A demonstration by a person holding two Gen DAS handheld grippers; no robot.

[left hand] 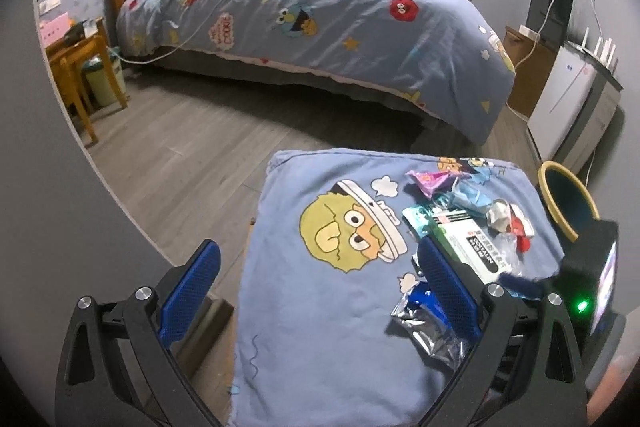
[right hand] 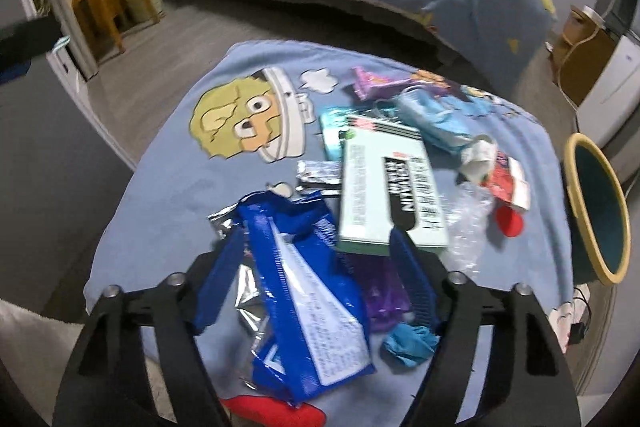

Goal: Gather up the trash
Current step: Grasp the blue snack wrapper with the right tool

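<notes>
A: What is seen of the trash?

B: A scatter of litter is laid out on a counter [right hand: 160,195] draped with a light-blue cartoon cloth. A blue snack wrapper [right hand: 304,291] with a silver lining is found nearest the right tool, and a pale green box [right hand: 384,187] lies just beyond it. Farther back a pink wrapper [right hand: 372,85], a blue face mask [right hand: 432,115] and a crumpled red-and-white wrapper [right hand: 504,183] are seen. A small blue wad [right hand: 408,341] rests by the right tool's right finger.

A: And the bin?

B: A dark bin with a yellow rim [right hand: 600,211] is placed just off the counter's right edge.

A: How is the right tool held?

B: The right tool [right hand: 316,283] is part open, with the blue snack wrapper between its blue fingers. Whether the pads press on it cannot be told; the view is blurred.

A: The left tool?

B: The left tool [left hand: 316,287] is held wide open over the cloth, with nothing gripped. Its right finger is beside the blue snack wrapper.
</notes>
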